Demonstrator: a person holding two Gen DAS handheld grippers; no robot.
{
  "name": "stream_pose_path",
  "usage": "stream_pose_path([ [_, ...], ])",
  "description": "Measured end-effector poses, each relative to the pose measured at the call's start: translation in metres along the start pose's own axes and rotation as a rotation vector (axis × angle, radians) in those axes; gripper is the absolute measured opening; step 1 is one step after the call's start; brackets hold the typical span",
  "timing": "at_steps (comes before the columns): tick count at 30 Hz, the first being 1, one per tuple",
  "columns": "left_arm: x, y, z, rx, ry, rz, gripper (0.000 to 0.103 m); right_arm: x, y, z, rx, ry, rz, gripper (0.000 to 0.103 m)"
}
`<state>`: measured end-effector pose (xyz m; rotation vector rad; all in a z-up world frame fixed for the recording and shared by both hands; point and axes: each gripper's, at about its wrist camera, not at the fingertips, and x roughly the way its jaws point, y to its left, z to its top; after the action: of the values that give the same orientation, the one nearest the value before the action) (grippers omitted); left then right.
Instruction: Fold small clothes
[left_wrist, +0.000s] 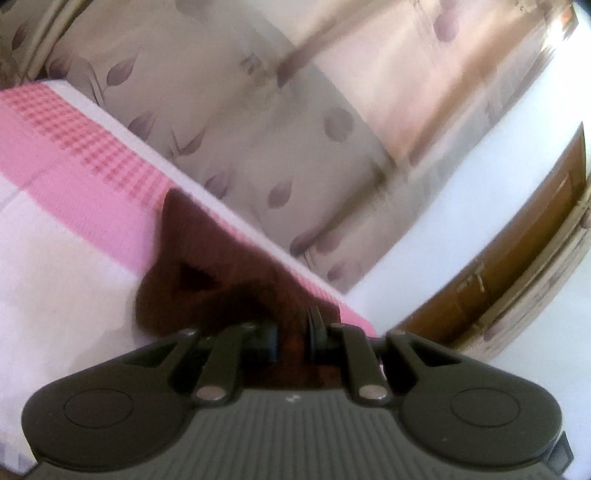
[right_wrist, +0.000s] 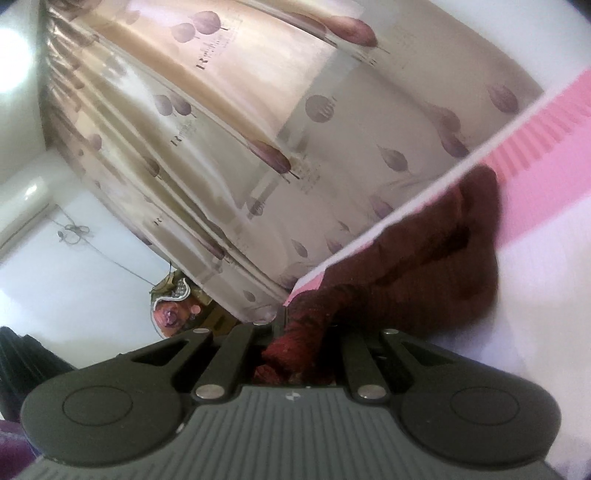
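A small dark maroon knit garment (left_wrist: 207, 266) lies on a bed with a pink and white checked sheet (left_wrist: 74, 155). My left gripper (left_wrist: 293, 339) is over its near edge, with maroon cloth between the fingers, which stand a little apart. In the right wrist view the same garment (right_wrist: 424, 251) rises in a bunched fold from the sheet (right_wrist: 554, 155). My right gripper (right_wrist: 301, 343) is shut on a gathered red-maroon part of it. Both views are tilted and blurred.
A beige curtain with purple leaf print (left_wrist: 280, 122) hangs behind the bed edge and also fills the right wrist view (right_wrist: 229, 155). A brown wooden door (left_wrist: 517, 266) stands at right. An air conditioner (right_wrist: 26, 210) hangs on the white wall.
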<state>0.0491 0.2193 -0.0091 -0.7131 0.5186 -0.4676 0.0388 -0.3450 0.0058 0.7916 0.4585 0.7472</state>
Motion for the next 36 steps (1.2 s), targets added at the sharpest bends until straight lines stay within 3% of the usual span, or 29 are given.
stream_pose_path([
  [15,0.079,0.009,0.046,0.023,-0.024,0.076,0.015,0.064,-0.041,0.071,-0.020,-0.007,-0.042,0.013],
  [36,0.137,0.034,0.065,-0.010,-0.037,0.163,0.015,0.114,-0.094,0.099,0.034,-0.022,-0.126,0.013],
])
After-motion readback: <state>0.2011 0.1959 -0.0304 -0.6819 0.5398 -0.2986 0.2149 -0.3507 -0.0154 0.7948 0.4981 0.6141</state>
